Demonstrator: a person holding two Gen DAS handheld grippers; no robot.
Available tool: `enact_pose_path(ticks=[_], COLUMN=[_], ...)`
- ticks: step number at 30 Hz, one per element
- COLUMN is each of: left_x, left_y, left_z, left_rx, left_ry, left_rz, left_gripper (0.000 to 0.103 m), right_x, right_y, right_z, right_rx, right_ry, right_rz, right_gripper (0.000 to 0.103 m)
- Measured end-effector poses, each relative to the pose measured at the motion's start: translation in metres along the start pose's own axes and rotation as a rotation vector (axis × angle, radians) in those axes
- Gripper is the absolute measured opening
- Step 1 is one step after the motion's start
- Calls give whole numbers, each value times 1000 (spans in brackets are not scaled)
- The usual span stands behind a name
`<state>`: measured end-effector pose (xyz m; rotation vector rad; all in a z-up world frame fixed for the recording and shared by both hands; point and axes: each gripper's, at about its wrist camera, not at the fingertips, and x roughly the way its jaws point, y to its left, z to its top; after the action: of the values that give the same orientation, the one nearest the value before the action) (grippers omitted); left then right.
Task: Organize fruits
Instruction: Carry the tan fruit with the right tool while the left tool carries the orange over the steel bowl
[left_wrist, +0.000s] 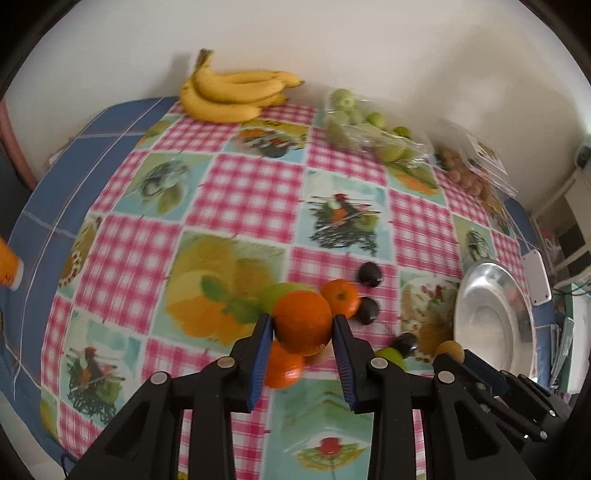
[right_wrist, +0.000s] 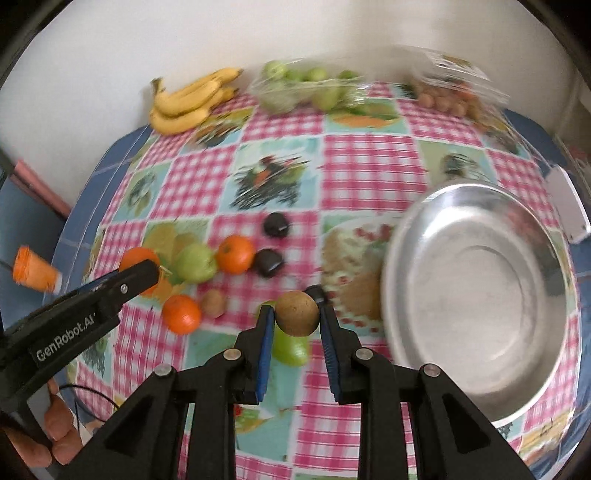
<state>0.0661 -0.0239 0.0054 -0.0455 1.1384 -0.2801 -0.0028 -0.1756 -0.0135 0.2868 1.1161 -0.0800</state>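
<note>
Both tongs are loaded. Left tongs (left_wrist: 303, 325) are clamped on an orange (left_wrist: 303, 321), held clear above the loose fruit on the desk (left_wrist: 251, 192). Right tongs (right_wrist: 297, 314) are clamped on a kiwi (right_wrist: 297, 313), also lifted off the cloth.

Key relation: the steel bowl (right_wrist: 406, 258) sits to the right of both tongs and looks empty. It's just beside the right tongs, rim nearly level with the kiwi. From the left tongs it's further off, with the right tongs in between. So the right hand is nearer and should probably drop first; the left has to cross over or wait.

Remaining pile lies left of and beyond the right tongs: two more oranges, a green apple (right_wrist: 195, 263), a second kiwi and two dark plums. Bananas (left_wrist: 236, 92) and bagged fruit sit at the far edge, well apart.
</note>
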Motion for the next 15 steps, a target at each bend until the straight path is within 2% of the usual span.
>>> enact_pose_path(ticks=[5,15], left_x=[3,19], left_y=[-34,-120], left_z=[4,-6], left_rx=[55,244], left_ry=[10,37], left_rz=[-35,-83], left_gripper=[35,35], right_x=[-7,-20], right_y=[-36,-126], right_z=[4,1], right_rx=[102,358], right_ry=[-3,-18], right_rz=[-57,-122], right_gripper=[26,26])
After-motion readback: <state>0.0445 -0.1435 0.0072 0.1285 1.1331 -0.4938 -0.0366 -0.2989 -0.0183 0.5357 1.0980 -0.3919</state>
